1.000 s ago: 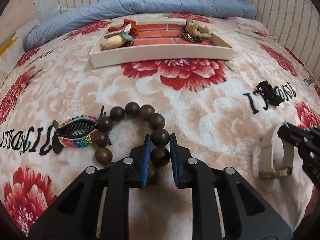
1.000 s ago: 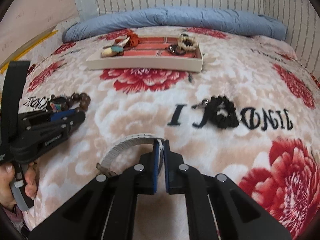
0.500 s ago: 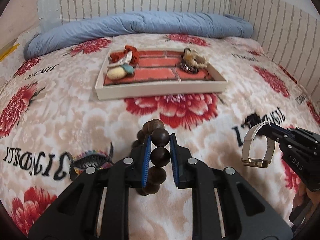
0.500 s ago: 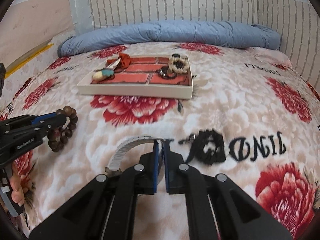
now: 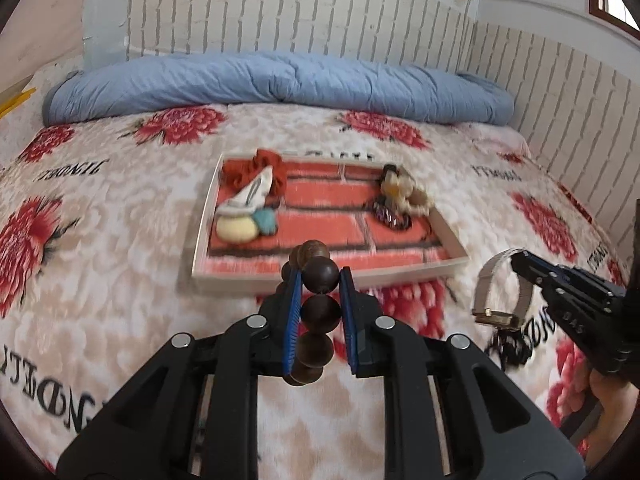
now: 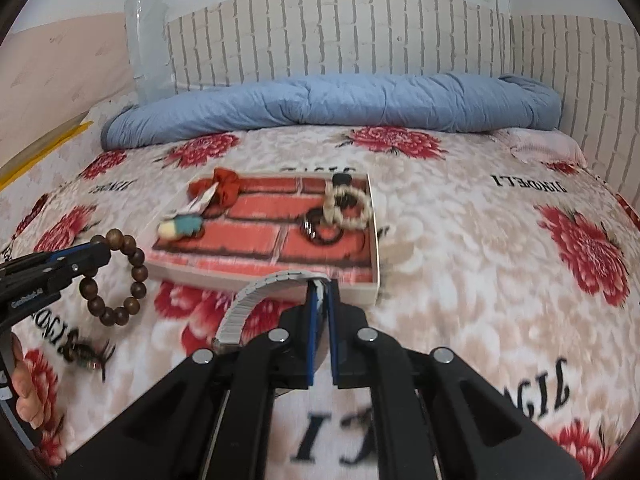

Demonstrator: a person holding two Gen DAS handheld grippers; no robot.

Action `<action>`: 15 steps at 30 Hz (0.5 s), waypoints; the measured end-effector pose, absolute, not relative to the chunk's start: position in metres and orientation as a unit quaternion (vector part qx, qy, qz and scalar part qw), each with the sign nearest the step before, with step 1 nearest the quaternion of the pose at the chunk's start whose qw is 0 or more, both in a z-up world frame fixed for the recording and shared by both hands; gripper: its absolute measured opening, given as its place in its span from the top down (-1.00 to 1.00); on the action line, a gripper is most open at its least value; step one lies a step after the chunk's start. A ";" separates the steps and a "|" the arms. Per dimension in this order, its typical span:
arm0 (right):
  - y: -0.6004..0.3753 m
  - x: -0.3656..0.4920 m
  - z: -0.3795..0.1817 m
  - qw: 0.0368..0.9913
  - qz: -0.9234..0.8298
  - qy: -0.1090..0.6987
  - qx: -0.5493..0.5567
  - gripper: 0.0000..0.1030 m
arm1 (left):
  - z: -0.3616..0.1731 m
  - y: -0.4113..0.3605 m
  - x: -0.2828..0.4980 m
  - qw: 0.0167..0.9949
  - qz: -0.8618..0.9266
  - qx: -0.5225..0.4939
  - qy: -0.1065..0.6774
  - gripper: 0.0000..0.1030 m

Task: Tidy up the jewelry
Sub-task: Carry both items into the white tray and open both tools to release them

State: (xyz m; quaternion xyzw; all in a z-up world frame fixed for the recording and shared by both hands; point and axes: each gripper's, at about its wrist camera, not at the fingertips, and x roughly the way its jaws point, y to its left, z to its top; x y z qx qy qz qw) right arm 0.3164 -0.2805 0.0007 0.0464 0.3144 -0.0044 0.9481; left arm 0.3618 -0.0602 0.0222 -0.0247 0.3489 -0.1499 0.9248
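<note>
1. Left tongs [image 5: 319, 280]: pressed onto one bead of the wooden bead bracelet [image 5: 316, 304]. The remaining beads hang in a loop clear of the bed, short of the tray's near wall.
2. Right tongs [image 6: 322, 292]: pinching the metal link band [image 6: 256, 300]. The band arcs out to the left of the tongs, also short of the tray's near wall and lifted off the blanket.
3. Tray [image 5: 224, 276]: shallow white box with a brick-pattern floor, resting on the floral blanket [image 5: 120, 220]. A red scrunchie [image 5: 256, 170] and small pieces lie at the tray's left end; a pale bead bracelet [image 6: 348, 204] and dark rings lie at its right end. The tray's middle is bare.
4. Step in hand, as judged: transport. Both pieces are gripped and airborne, neither yet over the tray.
5. Next move calls for: carrying each piece past the near wall, lowering it onto the tray's bare middle, then spreading the tongs.
6. A dark hair clip [image 6: 90, 354] lies on the blanket in front of the tray, beyond its left end.
</note>
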 end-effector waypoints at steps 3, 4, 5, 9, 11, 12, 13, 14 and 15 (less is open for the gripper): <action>-0.281 0.337 0.001 0.949 -0.007 0.311 0.050 0.90 | 0.029 -0.062 0.378 0.925 -0.157 -0.033 0.343 0.66; -0.281 0.345 0.001 0.949 -0.009 0.310 0.050 0.90 | 0.031 -0.064 0.384 0.926 -0.158 -0.034 0.341 0.66; -0.282 0.351 0.001 0.950 -0.010 0.308 0.054 0.90 | 0.033 -0.065 0.389 0.927 -0.159 -0.035 0.338 0.66; -0.284 0.375 -0.002 0.950 -0.012 0.305 0.063 0.90 | 0.035 -0.070 0.411 0.931 -0.156 -0.037 0.327 0.66; -0.285 0.386 -0.006 0.950 -0.013 0.305 0.066 0.90 | 0.031 -0.071 0.420 0.932 -0.153 -0.036 0.326 0.66; -0.286 0.392 -0.008 0.949 -0.014 0.306 0.068 0.90 | 0.028 -0.071 0.427 0.931 -0.153 -0.040 0.329 0.66; -0.286 0.398 -0.012 0.949 -0.014 0.308 0.068 0.90 | 0.024 -0.071 0.432 0.930 -0.154 -0.041 0.331 0.66; -0.286 0.402 -0.015 0.949 -0.016 0.309 0.067 0.90 | 0.021 -0.071 0.437 0.929 -0.153 -0.040 0.334 0.66; -0.285 0.406 -0.018 0.948 -0.017 0.310 0.065 0.90 | 0.015 -0.072 0.441 0.929 -0.150 -0.036 0.335 0.66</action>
